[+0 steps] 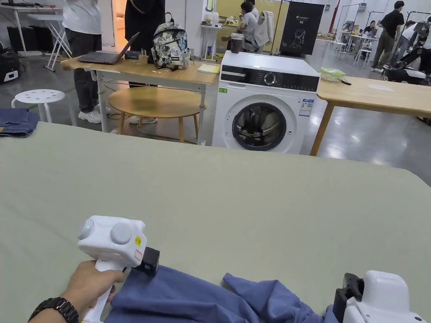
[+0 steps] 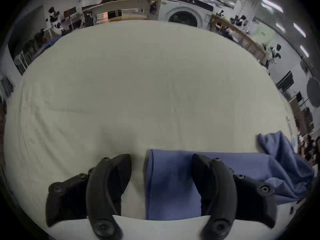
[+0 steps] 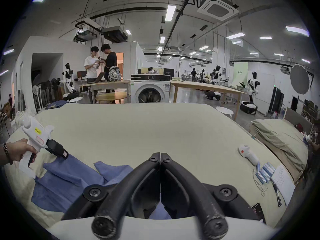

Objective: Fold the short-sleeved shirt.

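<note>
A blue short-sleeved shirt lies crumpled at the near edge of the green-covered table. A hand holds my left gripper low over the shirt's left end. In the left gripper view the left gripper is open. One jaw is above the blue cloth, the other above bare table, and a straight shirt edge runs between them. My right gripper is shut, with its tips touching. It hovers over the right part of the shirt, and blue cloth shows under its jaws. The right gripper sits at the bottom right in the head view.
On the table's right side lie a white handheld device, several blue cells and a sheet of paper. Folded denim rests at the far left corner. Beyond the table stand a washing machine, wooden tables and several people.
</note>
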The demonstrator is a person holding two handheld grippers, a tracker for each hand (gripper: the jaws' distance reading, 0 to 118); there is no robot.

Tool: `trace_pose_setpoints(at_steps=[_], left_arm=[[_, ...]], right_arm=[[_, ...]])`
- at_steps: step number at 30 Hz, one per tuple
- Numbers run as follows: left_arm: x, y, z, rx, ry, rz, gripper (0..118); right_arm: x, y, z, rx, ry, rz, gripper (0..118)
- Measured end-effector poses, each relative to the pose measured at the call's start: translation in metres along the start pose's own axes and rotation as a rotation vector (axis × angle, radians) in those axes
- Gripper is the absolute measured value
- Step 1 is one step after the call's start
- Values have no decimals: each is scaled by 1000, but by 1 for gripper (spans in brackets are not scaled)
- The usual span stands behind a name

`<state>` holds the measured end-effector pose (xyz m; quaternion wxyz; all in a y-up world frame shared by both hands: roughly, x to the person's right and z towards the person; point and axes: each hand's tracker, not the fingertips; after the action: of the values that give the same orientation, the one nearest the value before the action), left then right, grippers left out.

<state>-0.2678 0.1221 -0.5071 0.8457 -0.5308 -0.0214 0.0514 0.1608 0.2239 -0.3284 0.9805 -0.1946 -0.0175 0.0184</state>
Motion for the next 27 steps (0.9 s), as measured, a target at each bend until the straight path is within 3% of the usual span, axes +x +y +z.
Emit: trace_pose_setpoints(at_steps=[2,5,17,25,27], left_arm=[[12,-2,5,44,54,-41,67],[34,-7,10,95,36,-163,11],[45,-30,84,219,-95,-142,7],[22,-63,151,354,-144,-71,7],[18,-76,165,368,-141,-66,7]], right_arm=[[4,-4,-2,-13,-11,0,0],[11,-9,-3,-29,-22,-11,0],[48,-5,0,-81,-72,-13,0],[74,-10,-48,-352,25,-39,0],[75,-18,-66,-424,41,-23,6]])
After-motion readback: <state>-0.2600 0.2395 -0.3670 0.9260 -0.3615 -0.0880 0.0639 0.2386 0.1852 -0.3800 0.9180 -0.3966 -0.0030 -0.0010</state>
